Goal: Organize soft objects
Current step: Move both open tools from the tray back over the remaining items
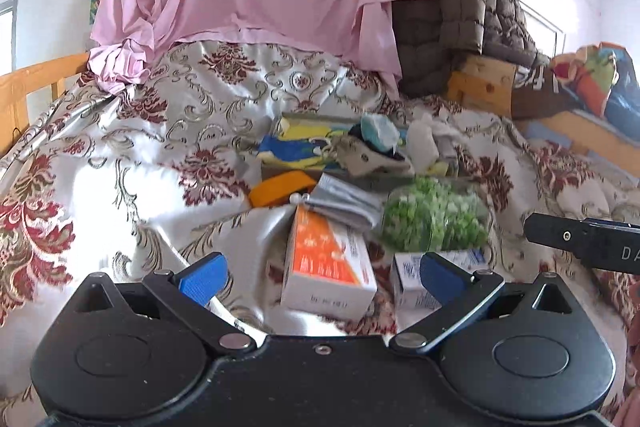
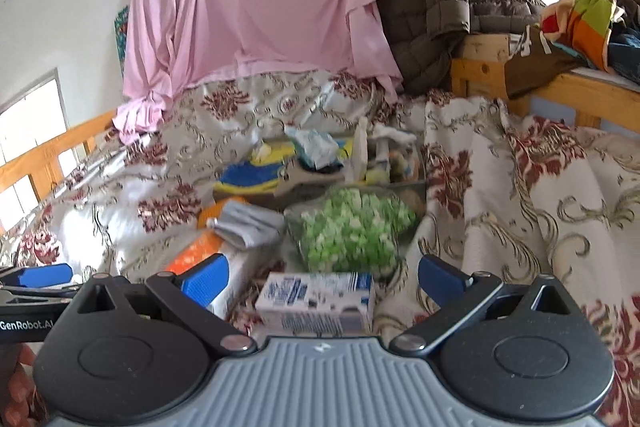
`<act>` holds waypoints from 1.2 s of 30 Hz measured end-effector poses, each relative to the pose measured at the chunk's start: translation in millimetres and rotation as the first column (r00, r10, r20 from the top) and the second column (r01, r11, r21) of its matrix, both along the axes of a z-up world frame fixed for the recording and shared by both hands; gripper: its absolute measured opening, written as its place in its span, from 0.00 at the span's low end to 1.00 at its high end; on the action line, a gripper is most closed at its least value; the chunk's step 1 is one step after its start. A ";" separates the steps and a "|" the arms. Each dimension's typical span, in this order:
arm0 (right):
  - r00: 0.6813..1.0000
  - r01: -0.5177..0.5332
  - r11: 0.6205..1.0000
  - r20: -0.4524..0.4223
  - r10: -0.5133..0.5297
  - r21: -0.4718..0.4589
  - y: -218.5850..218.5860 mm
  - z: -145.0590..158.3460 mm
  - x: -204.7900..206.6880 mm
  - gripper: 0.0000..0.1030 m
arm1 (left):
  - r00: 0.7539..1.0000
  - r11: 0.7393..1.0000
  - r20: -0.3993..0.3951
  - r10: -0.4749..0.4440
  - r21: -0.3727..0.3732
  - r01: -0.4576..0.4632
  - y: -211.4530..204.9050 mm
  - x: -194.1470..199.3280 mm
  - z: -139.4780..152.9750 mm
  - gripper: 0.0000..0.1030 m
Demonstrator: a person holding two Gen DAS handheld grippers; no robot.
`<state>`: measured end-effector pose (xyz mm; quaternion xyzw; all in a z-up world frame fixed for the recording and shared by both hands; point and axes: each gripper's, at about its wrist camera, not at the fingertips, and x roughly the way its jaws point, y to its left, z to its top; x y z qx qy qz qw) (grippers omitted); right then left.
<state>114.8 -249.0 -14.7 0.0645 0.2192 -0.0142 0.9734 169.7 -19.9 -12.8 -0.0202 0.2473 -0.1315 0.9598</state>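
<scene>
Hovering low over the bed, both grippers w/ jaws spread, nothing held. Left gripper (image 1: 322, 273) has the orange-white box (image 1: 326, 263) right between its fingers; grey folded cloth (image 1: 344, 203) just beyond it. Right gripper (image 2: 322, 275) has the blue-white box (image 2: 316, 301) between its fingers, green-speckled bag (image 2: 352, 227) straight ahead. Farther out, a tray (image 2: 404, 187) crammed w/ soft bits on the floral bedspread (image 1: 120, 155).

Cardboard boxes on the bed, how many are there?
2. The orange and white box lies nearest the left gripper. The blue and white box sits before the right gripper. Others may hide under the pile.
</scene>
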 end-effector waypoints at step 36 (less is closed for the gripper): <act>0.982 -0.142 0.989 -0.133 0.134 -0.051 36.4 -17.7 -16.3 1.00 | 0.985 0.990 -0.098 0.141 0.019 -0.140 31.0 -30.5 -21.0 0.99</act>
